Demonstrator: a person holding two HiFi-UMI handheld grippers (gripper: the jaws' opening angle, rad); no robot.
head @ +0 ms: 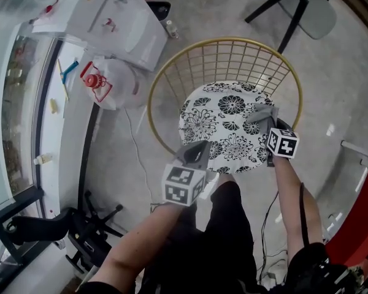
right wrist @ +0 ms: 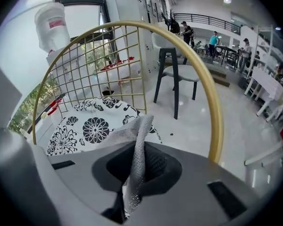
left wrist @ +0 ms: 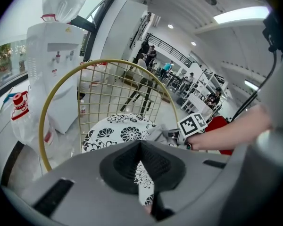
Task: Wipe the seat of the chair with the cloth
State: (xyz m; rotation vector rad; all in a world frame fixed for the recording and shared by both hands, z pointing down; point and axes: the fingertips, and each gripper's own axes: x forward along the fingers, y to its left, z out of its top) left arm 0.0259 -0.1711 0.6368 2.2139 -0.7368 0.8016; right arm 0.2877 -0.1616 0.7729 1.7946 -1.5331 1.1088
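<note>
Seat: the floral seat [head: 227, 118] lies mid-frame in the head view, ringed from 9 through 12 to 3 o'clock by the gold wire of the chair [head: 233, 40].
Cloth: the grey cloth [right wrist: 134, 135] is in your right gripper [head: 265, 120], at about 3 o'clock on the seat. A loose fold stands up past the jaws.
Right jaws: closed tight on the cloth.
Left jaws: your left gripper [left wrist: 140, 147] has its tips together and holds nothing. The floral print shows only through the slit behind them. It sits at about 7 o'clock, at the seat's front edge.
Step in hand: by my reading, you are about to start the wipe.
Doing it well: tip the right gripper down so the loose fold, not the jaws, lies flat on the seat. Sweep from 3 o'clock toward 9, then overlap the passes from 12 down to 6. Grip firmly so the cloth cannot slip out. Hold the left gripper clear of the path.
Hard to tell: no view settles whether the cloth touches the seat.
Hidden: the seat's front edge, under the left gripper and your legs [head: 227, 225]; the chair's base is out of sight.
</note>
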